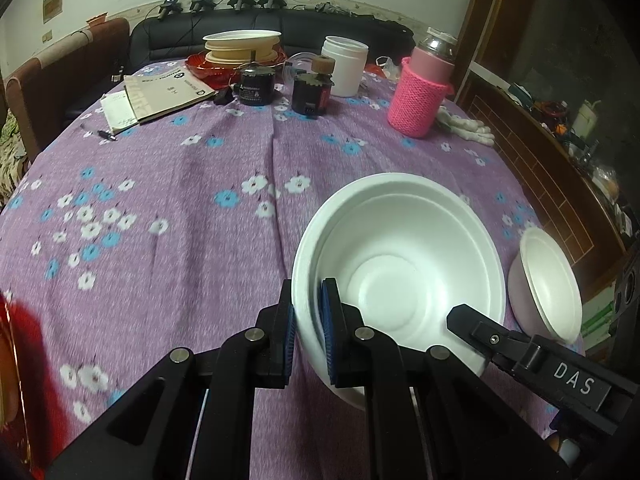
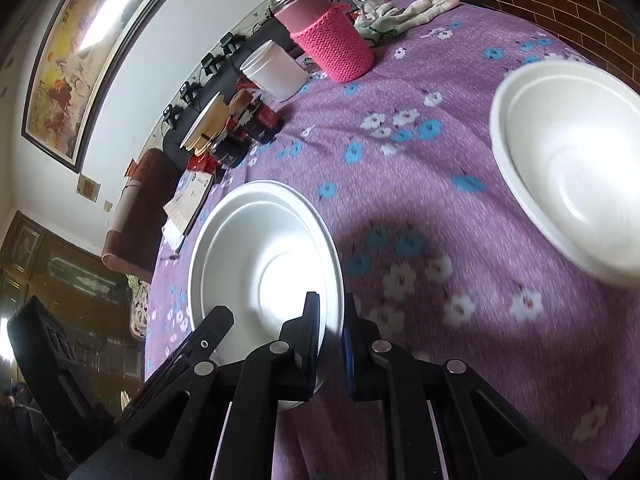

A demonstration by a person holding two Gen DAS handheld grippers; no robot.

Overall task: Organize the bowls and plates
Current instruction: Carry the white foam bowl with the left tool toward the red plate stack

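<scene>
I have a white bowl (image 1: 396,264) pinched by its rim in my left gripper (image 1: 308,332). My right gripper (image 2: 330,344) pinches the rim of a white plate (image 2: 264,276). Both are lifted off the purple cloth (image 1: 180,208), I think, since the cloth looks blurry under them.

To do this well, I should keep both squeezes tight, because I only hold thin edges and the dishes could tip or slip out. I should go slowly and keep each one flat. The two grippers are close together, so I must not bump one dish into the other.

A stack of plates (image 1: 242,46) sits at the far side of the table, beside a white tub (image 1: 344,64) and a pink bottle (image 1: 420,92). I guess the plate could go there. A second bowl (image 2: 572,160) lies on the cloth nearby, and my bowl could nest with it.

My left gripper is almost closed, with one pad inside the bowl and one outside. My right gripper is almost closed too, with the plate's edge between its pads.
</scene>
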